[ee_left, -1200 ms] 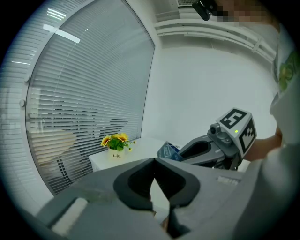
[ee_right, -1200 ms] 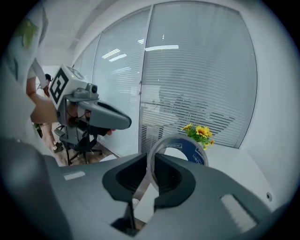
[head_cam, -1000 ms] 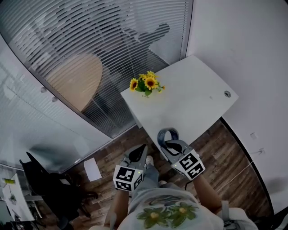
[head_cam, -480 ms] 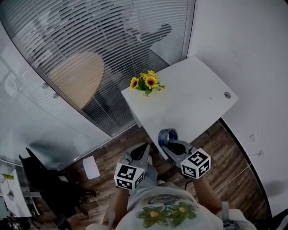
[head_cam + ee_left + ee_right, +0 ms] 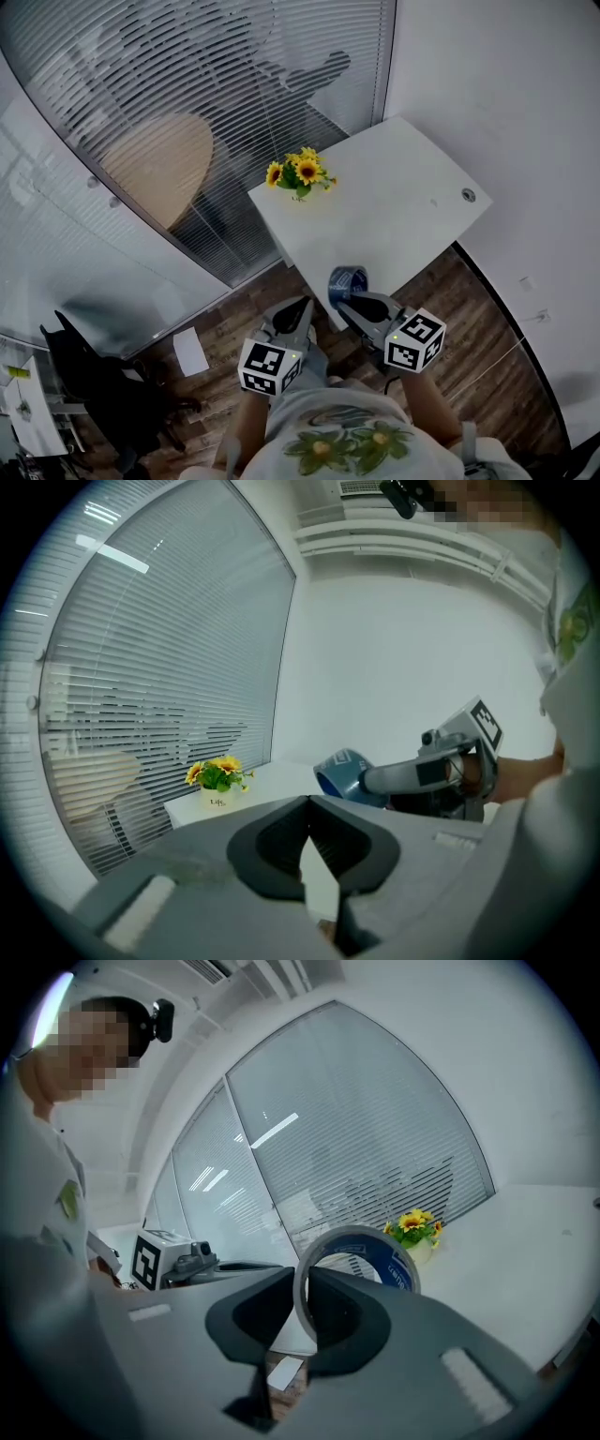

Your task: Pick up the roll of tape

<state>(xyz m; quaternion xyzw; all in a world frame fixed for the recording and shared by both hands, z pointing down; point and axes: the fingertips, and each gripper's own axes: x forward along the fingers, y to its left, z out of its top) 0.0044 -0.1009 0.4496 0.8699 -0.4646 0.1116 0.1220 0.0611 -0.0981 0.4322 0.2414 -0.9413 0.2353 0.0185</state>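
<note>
Where the head view shows both grippers low in the middle of the frame, the right gripper [image 5: 350, 300] is clenched on the tape [image 5: 348, 280], a blue roll that overlaps the near edge of the white table [image 5: 403, 220]. Its marker cube [image 5: 415, 340] sits lower right of the roll. In the right gripper view the right gripper [image 5: 302, 1277] has its two dark pads pressed on either side of the roll's wall, so the tape [image 5: 401, 1271] stands on edge at the centre of the frame, its hole open to the camera and its blue outer face with white print turned right. Through and beside the ring, a pot of flowers [image 5: 412, 1224] stands on the table at right of centre.

In the left gripper view the left gripper [image 5: 307, 801] is closed, its tips meeting with nothing between them. Right of centre in that frame the right gripper [image 5: 367, 781] reaches in from the right with the tape [image 5: 336, 772] at its tip, against the white wall. Flowers [image 5: 217, 774] show at left of centre, near the blinds [image 5: 141, 667].

Back in the head view, the left gripper [image 5: 297, 307] hangs just left of the right one, over the wood floor [image 5: 473, 314], apart from the table. Flowers [image 5: 300, 174] stand near the table's upper left corner, well apart from the roll. A sheet of paper [image 5: 191, 352] lies on the floor at lower left.
</note>
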